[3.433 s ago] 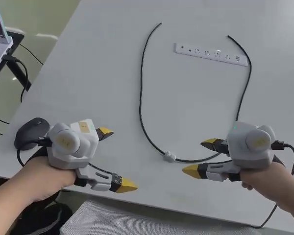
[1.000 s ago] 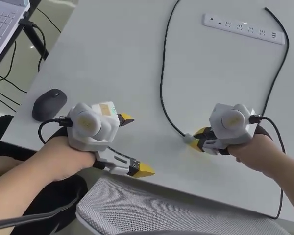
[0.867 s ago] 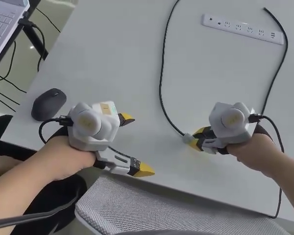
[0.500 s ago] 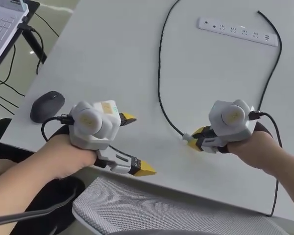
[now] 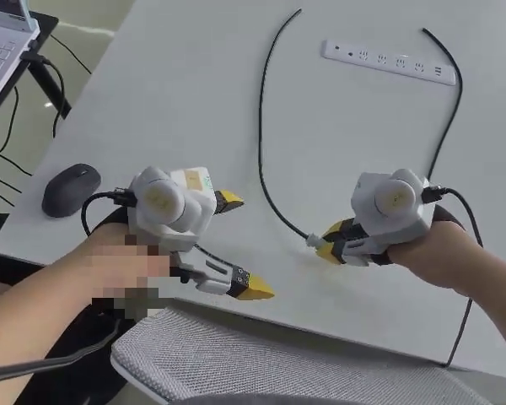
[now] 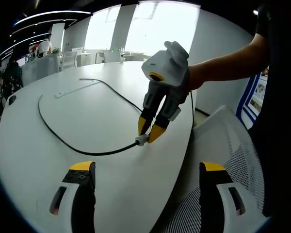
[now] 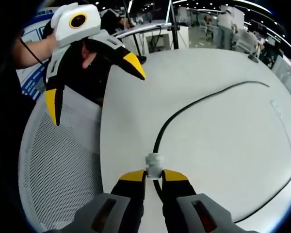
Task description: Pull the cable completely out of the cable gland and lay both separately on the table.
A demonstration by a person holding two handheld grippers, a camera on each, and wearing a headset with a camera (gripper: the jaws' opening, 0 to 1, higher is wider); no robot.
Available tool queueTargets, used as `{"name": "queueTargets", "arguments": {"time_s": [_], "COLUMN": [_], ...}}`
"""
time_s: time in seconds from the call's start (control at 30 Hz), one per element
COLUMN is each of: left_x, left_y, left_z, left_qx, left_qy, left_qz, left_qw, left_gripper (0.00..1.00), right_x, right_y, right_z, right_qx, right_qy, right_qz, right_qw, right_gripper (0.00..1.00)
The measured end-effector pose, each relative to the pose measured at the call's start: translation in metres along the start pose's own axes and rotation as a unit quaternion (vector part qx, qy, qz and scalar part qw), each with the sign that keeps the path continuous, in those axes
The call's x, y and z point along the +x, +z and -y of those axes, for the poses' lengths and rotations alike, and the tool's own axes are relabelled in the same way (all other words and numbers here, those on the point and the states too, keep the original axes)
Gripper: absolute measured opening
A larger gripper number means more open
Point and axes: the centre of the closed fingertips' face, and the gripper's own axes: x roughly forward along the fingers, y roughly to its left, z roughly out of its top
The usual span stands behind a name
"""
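One gland [image 7: 154,165] peeking past right tool [image 7: 153,175], cable [image 7: 199,102] pinched

In the head view the counter [image 5: 194,101] spreads from the top of the frame down to the lower right. The power strip [image 5: 390,62] lies at upper right. The cable [image 5: 261,126] runs from top centre down to mid-frame, where the cable gland [image 5: 313,240] sits between the fingers of the right gripper [image 5: 325,243], right of centre. The left gripper [image 5: 251,246] hangs left of centre over the counter's near edge, well apart from the cable gland. The mouse [image 5: 70,178] lies on the counter at the left. The laptop [image 5: 0,51] stands off the counter in the upper left corner, and a chair [image 5: 236,371] sits along the bottom.
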Motion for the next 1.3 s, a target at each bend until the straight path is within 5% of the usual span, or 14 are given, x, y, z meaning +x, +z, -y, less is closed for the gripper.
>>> {"name": "queueTargets", "arguments": {"time_s": [0.53, 0.83, 1.3], "left_x": [0.024, 0.048, 0.057], "left_y": [0.015, 0.017, 0.034], "left_z": [0.009, 0.022, 0.028], "left_qx": [0.01, 0.014, 0.015], "left_qy": [-0.027, -0.047, -0.053], "left_qz": [0.017, 0.014, 0.043], "left_qw": [0.9995, 0.9987, 0.9975], "left_gripper": [0.84, 0.77, 0.54], "right_x": [-0.025, -0.041, -0.058], "right_y": [0.001, 0.013, 0.014], "right_z": [-0.029, -0.04, -0.043], "right_qx": [-0.061, -0.082, -0.131], "right_qy": [0.025, 0.028, 0.022], "right_qz": [-0.003, 0.024, 0.032], "right_qw": [0.9978, 0.996, 0.9907], "right_gripper": [0.07, 0.07, 0.07]}}
